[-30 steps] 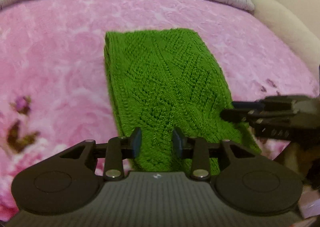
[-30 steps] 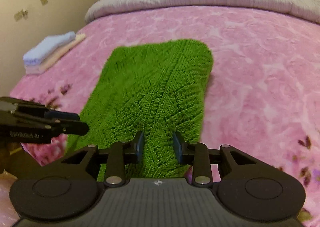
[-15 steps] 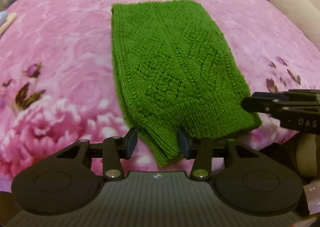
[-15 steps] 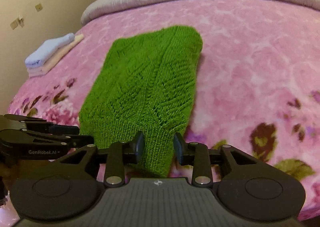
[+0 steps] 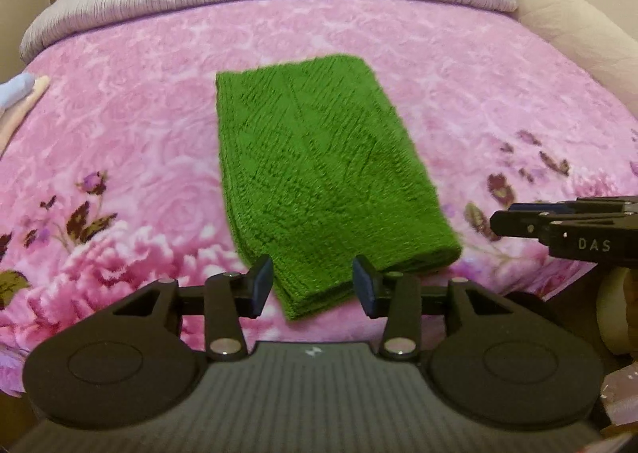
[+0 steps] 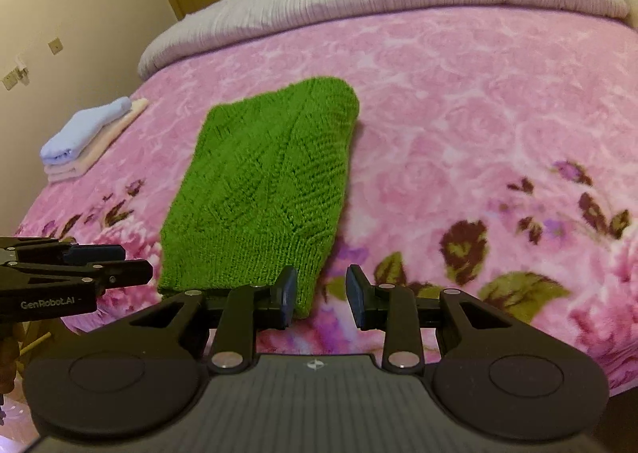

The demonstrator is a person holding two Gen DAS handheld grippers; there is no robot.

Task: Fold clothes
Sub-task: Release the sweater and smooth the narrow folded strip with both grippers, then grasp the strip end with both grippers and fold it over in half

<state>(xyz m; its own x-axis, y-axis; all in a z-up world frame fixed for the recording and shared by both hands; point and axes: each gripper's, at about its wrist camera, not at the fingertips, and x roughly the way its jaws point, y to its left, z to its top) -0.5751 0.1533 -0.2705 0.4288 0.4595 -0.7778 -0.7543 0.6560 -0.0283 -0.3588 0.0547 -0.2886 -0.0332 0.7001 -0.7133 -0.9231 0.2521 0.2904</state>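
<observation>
Green knit garment (image 5: 319,174) lies folded just ahead of both empty, parted grippers (image 5: 313,285) (image 6: 321,295).

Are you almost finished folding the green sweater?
Nearly, it seems. Done: the green sweater lies on the pink blanket as a neat narrow rectangle, and a small stack of folded clothes sits near the bed's edge. In hand: nothing; the left gripper and right gripper are both open, holding no cloth. Left: maybe one more fold across, then adding it to the stack.
</observation>
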